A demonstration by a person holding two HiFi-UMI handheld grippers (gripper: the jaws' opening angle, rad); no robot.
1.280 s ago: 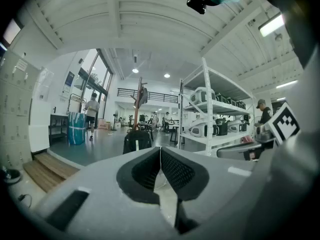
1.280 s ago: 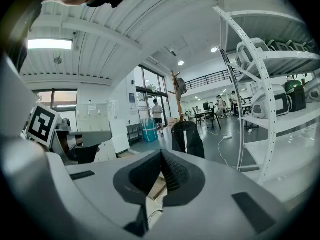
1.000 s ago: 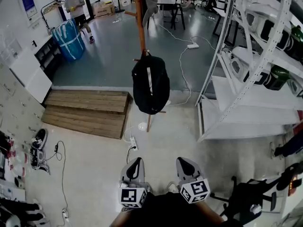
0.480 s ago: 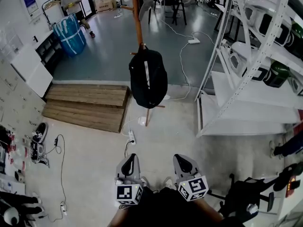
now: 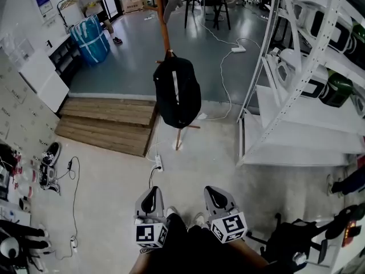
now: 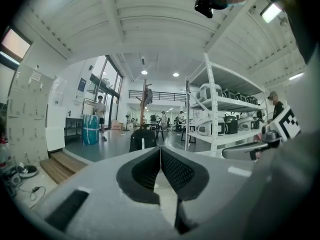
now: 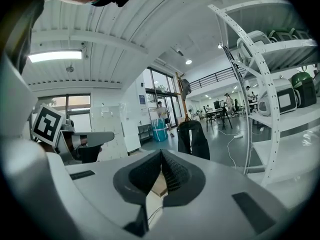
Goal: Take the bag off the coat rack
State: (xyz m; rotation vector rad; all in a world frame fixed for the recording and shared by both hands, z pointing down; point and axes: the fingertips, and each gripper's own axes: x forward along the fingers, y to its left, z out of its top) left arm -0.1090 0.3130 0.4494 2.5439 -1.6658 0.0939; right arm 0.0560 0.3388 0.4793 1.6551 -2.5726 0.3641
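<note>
A black bag (image 5: 177,92) with a pale stripe hangs low on a brown wooden coat rack (image 5: 162,16), up the floor from me in the head view. It shows small and far off as the bag (image 6: 142,139) in the left gripper view and larger as the bag (image 7: 193,139) in the right gripper view. My left gripper (image 5: 150,198) and right gripper (image 5: 216,196) sit side by side at the bottom of the head view, well short of the bag. Both are shut with nothing between the jaws.
White metal shelving (image 5: 302,79) with appliances stands at the right. A wooden pallet step (image 5: 108,124) lies left of the rack. Cables and a power strip (image 5: 159,163) trail on the floor between me and the rack. A person (image 5: 90,1) stands far back left by a blue bundle (image 5: 91,40).
The view has advanced toward the coat rack; the bag sits a little higher in the head view. Both grippers moved forward together, still shut.
</note>
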